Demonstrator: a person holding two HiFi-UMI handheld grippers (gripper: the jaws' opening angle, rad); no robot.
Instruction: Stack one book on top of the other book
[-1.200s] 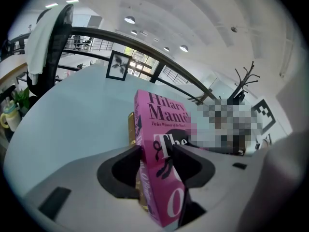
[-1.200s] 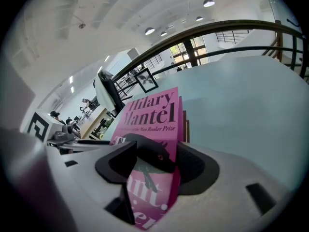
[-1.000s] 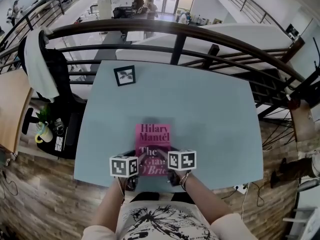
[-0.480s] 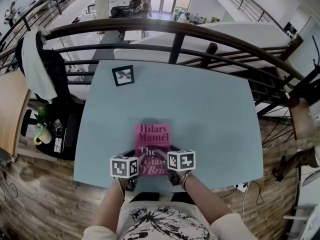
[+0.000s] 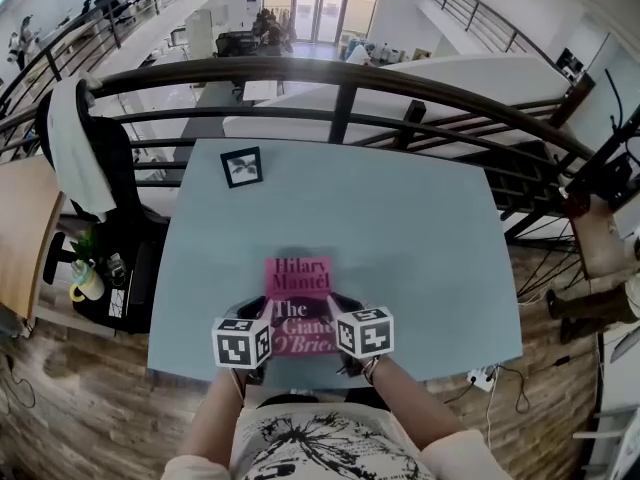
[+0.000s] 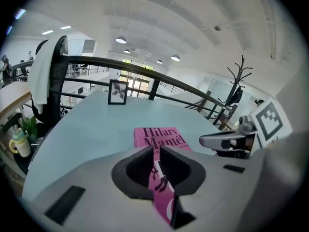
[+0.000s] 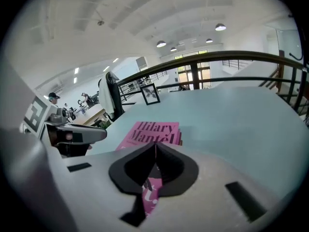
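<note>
A pink paperback [image 5: 300, 276] printed "Hilary Mantel" lies near the front of the pale blue table [image 5: 420, 248]. My left gripper [image 5: 262, 314] grips its near left corner, and the pink cover [image 6: 159, 135] runs between the jaws, which are still closing. At the near right corner my right gripper [image 5: 340, 310] is shut on the same book [image 7: 152, 131]. In each gripper view the jaws of that gripper, left [image 6: 157, 151] and right [image 7: 155, 146], pinch the cover edge. The book's near end is raised. A reddish edge shows under its right side; I cannot tell whether that is a second book.
A small black-framed picture [image 5: 242, 166] stands at the table's far left. A dark curved railing [image 5: 340, 78] runs behind the table. An office chair with a white cloth [image 5: 75, 133] and a wooden desk [image 5: 20, 228] are to the left.
Both grippers went from open beside the book's near edge to shut on it. They have risen, lifting the book's near end off the table.
</note>
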